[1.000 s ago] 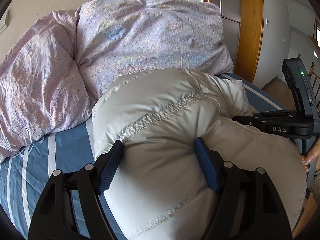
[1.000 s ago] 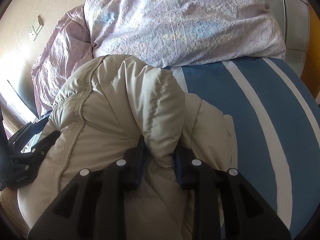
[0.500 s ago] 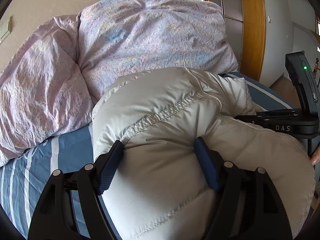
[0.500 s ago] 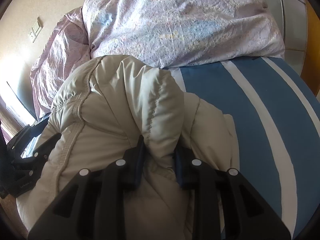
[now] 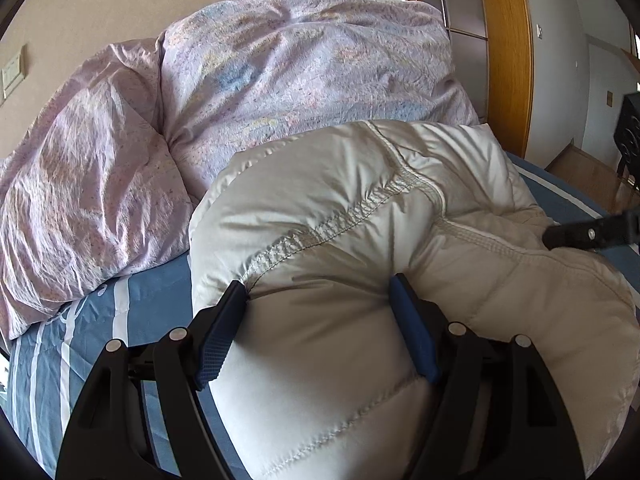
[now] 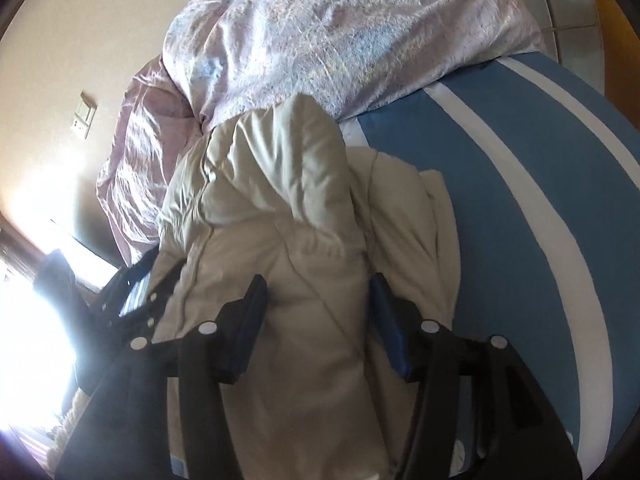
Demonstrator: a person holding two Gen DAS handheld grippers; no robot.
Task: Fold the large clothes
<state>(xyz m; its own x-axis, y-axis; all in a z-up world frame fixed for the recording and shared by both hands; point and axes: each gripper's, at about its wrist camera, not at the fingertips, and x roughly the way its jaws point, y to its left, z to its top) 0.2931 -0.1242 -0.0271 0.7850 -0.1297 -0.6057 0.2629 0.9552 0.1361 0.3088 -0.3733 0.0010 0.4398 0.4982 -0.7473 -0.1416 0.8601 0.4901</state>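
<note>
Left wrist view had the puffy cream jacket (image 5: pixel 360 280) bunched into a thick roll on the near part of the bed (image 5: pixel 152 292), and the left gripper (image 5: pixel 318 320) clamped wide around a fat fold of it, pads pressed into the padding. On the right wrist view, the right gripper (image 6: pixel 316 320) was letting go, jaws opening with jacket fabric between the pads and no longer pinched. By my reading, the big folds were made and the bundle was being set down; what remained was releasing the left side and tidying the stack. Blue striped bedding lay underneath, a lilac quilt (image 5: pixel 280 80) heaped at the far end, a wooden door frame (image 5: pixel 504 60) far right, a wall switch (image 6: pixel 84 116) on the left.
</note>
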